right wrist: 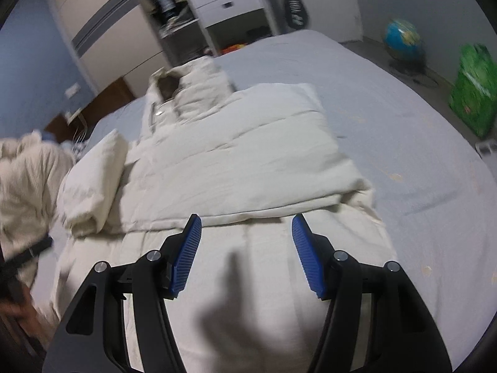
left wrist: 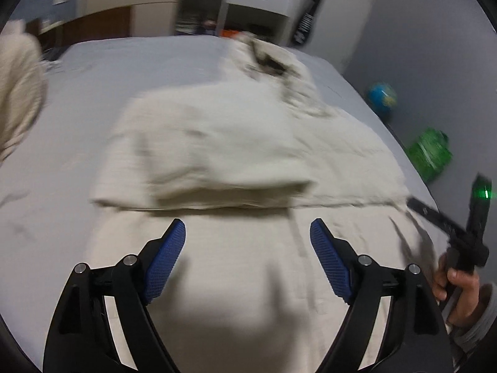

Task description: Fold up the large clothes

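The cream jacket [right wrist: 236, 155] lies on the bed [right wrist: 403, 124], collar away, its unfolded hem just below both the left gripper [left wrist: 248, 233] and right gripper [right wrist: 247, 227], fingers wide apart, holding nothing.

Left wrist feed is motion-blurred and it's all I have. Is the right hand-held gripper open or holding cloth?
Observer: Open. The right hand-held gripper has nothing between its blue fingers and is over the lower part of the cream coat.
Operator: Any sleeve sticking out?
Observer: One sleeve sits as a puffy roll at the coat's left edge in the right wrist view, not laid flat.
Operator: Anything usable near the collar?
Observer: The collar gapes open at the far end, and a small shiny fastener shows just below it.
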